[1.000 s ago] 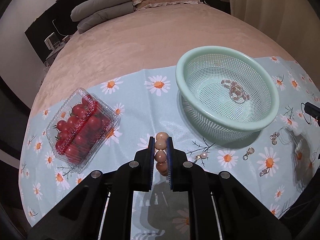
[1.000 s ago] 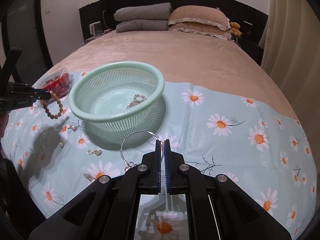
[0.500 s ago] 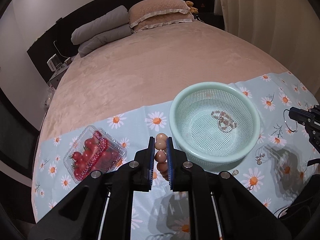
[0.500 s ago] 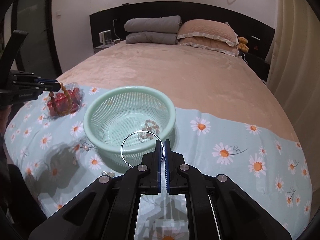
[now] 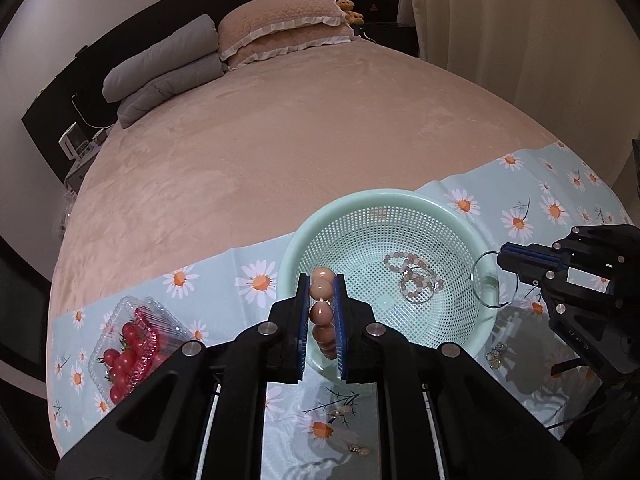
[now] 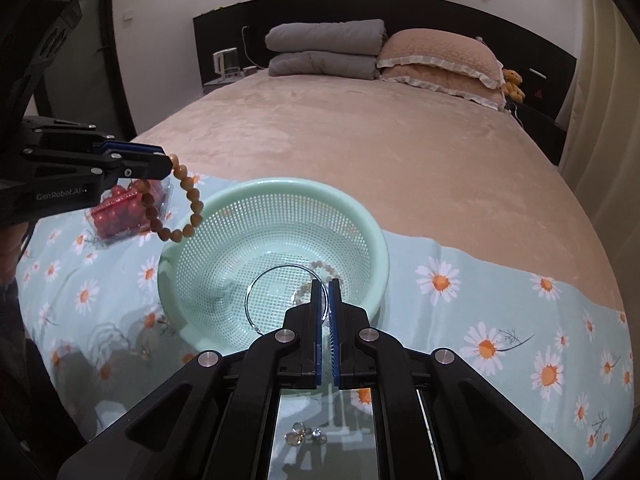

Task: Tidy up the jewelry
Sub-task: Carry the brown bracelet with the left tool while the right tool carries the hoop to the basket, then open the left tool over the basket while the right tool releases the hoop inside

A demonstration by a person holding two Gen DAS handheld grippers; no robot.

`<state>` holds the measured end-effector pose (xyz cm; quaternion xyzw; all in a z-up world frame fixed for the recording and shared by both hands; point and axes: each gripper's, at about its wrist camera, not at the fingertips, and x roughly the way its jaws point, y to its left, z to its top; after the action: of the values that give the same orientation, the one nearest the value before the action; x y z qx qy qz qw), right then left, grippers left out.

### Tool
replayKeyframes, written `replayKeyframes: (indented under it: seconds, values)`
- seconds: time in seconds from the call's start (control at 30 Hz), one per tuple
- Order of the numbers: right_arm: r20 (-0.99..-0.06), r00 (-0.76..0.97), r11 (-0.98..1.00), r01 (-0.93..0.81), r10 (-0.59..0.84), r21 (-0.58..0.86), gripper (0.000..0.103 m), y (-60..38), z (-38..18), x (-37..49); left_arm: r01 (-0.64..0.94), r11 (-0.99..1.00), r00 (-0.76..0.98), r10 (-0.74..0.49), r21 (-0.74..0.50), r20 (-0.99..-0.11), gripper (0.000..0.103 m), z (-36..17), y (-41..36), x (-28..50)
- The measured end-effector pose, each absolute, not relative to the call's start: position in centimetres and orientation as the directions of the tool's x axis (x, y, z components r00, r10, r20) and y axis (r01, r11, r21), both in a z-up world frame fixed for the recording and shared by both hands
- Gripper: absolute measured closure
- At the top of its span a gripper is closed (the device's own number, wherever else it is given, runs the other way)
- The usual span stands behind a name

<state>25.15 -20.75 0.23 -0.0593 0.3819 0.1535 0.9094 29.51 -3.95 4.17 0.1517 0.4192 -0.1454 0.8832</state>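
Observation:
A mint green mesh basket [image 5: 448, 204] [image 6: 188, 216] stands on the daisy cloth and holds a pale bead bracelet [image 5: 414, 276] [image 6: 322, 266]. My left gripper [image 5: 321, 280] [image 6: 168, 164] is shut on a brown bead bracelet [image 5: 321, 314] [image 6: 176, 234] and holds it in the air over the basket's near left rim. My right gripper [image 6: 325, 284] [image 5: 502, 254] is shut on a thin silver hoop [image 6: 256, 292] [image 5: 478, 288], held over the basket's other rim. Loose earrings and charms [image 5: 342, 410] [image 6: 304, 436] lie on the cloth below the grippers.
A clear box of cherry tomatoes [image 5: 128, 352] [image 6: 120, 212] sits on the cloth left of the basket. The daisy cloth [image 5: 552, 208] [image 6: 520, 320] covers the near end of a pink bed [image 5: 280, 140]. Pillows [image 5: 276, 36] lie at the far end.
Both grippers have risen and moved in over the basket from either side, each still holding its piece. The basket now sits right below both.

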Motion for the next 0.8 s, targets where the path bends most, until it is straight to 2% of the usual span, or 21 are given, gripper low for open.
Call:
replayKeyframes:
  seconds: [0.2, 0.37, 0.4, 0.43, 0.47, 0.5, 0.6, 0.63, 0.7, 0.8]
  values:
    - [-0.737, 0.632, 0.944, -0.33, 0.241, 0.025, 0.1, -20.2, -2.2, 26.9, 0.394, 0.91, 0.554, -0.127, 0.125, -0.823, 0.091, 0.7, -4.4, 31.6]
    - [-0.707, 0.667, 0.956, -0.289, 0.235, 0.046, 0.098, -21.0, -2.1, 26.8, 0.388, 0.914, 0.556, -0.132, 0.116, -0.82, 0.086, 0.2, -3.9, 31.5]
    - [-0.702, 0.673, 0.959, -0.28, 0.234, 0.05, 0.094, -21.3, -2.0, 26.7, 0.384, 0.916, 0.567, -0.139, 0.111, -0.812, 0.077, 0.6, -3.7, 31.3]
    - [-0.698, 0.68, 0.962, -0.27, 0.226, 0.049, 0.089, -21.5, -1.8, 26.5, 0.381, 0.919, 0.58, -0.15, 0.104, -0.801, 0.058, 1.1, -3.4, 31.0]
    - [-0.693, 0.688, 0.965, -0.259, 0.218, 0.046, 0.073, -21.8, -1.7, 26.3, 0.374, 0.922, 0.596, -0.156, 0.099, -0.788, 0.046, 1.7, -3.1, 30.6]
    - [-0.684, 0.7, 0.969, -0.245, 0.206, 0.041, 0.053, -22.0, -1.5, 25.9, 0.361, 0.927, 0.616, -0.155, 0.102, -0.772, 0.025, 2.3, -2.9, 30.3]
    - [-0.654, 0.728, 0.971, -0.234, 0.204, 0.042, 0.037, -22.4, -0.8, 24.6, 0.334, 0.937, 0.659, -0.153, 0.105, -0.736, 0.018, 3.7, -1.8, 28.9]
    - [-0.649, 0.733, 0.972, -0.233, 0.203, 0.042, 0.033, -22.5, -0.7, 24.2, 0.321, 0.941, 0.672, -0.147, 0.106, -0.726, 0.01, 4.1, -1.4, 28.4]
    - [-0.631, 0.753, 0.974, -0.224, 0.185, 0.019, 0.02, -22.6, -0.4, 23.2, 0.286, 0.952, 0.703, -0.13, 0.111, -0.699, 0.006, 4.5, -0.4, 27.4]
    - [-0.626, 0.761, 0.975, -0.221, 0.172, -0.001, 0.017, -22.7, -0.3, 21.8, 0.244, 0.966, 0.705, -0.119, 0.082, -0.699, 0.006, 4.1, 1.1, 26.3]
